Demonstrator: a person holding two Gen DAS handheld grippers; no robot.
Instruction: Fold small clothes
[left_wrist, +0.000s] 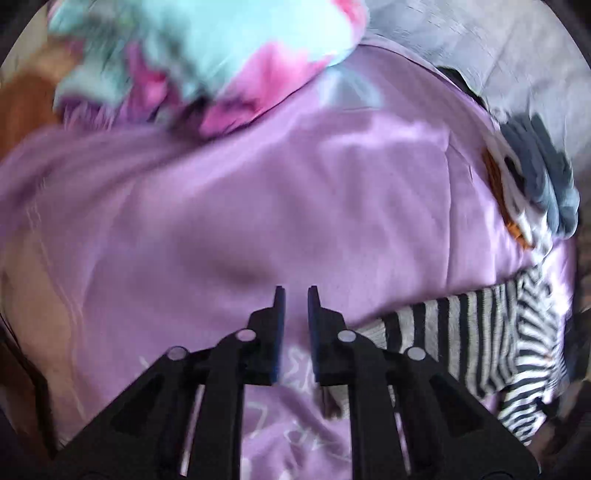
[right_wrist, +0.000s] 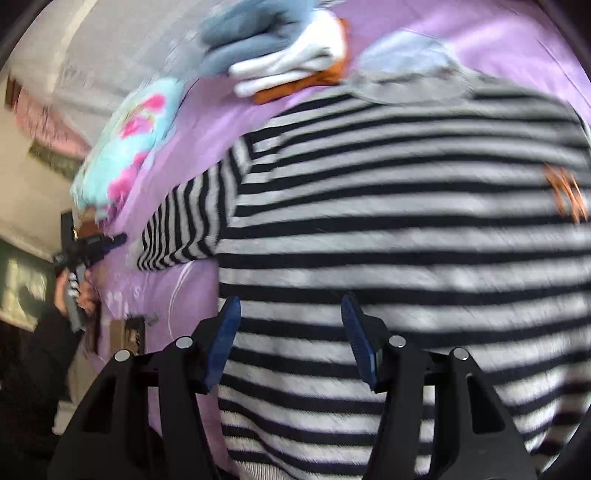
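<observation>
Underneath everything, a purple sheet (left_wrist: 258, 192) is covering the bed, and a black-and-white striped sweater (right_wrist: 406, 221) is lying flat on it, one sleeve (right_wrist: 184, 225) reaching out sideways. Beyond the sweater, a pile of folded clothes (right_wrist: 280, 62) is sitting beside a turquoise-and-pink bundle (left_wrist: 221, 55). Over the sweater's lower part, the right hand-held gripper (right_wrist: 291, 339) is hovering with jaws wide apart, while the left hand-held gripper (left_wrist: 295, 325) is hanging over bare sheet, jaws slightly apart, holding nothing.
</observation>
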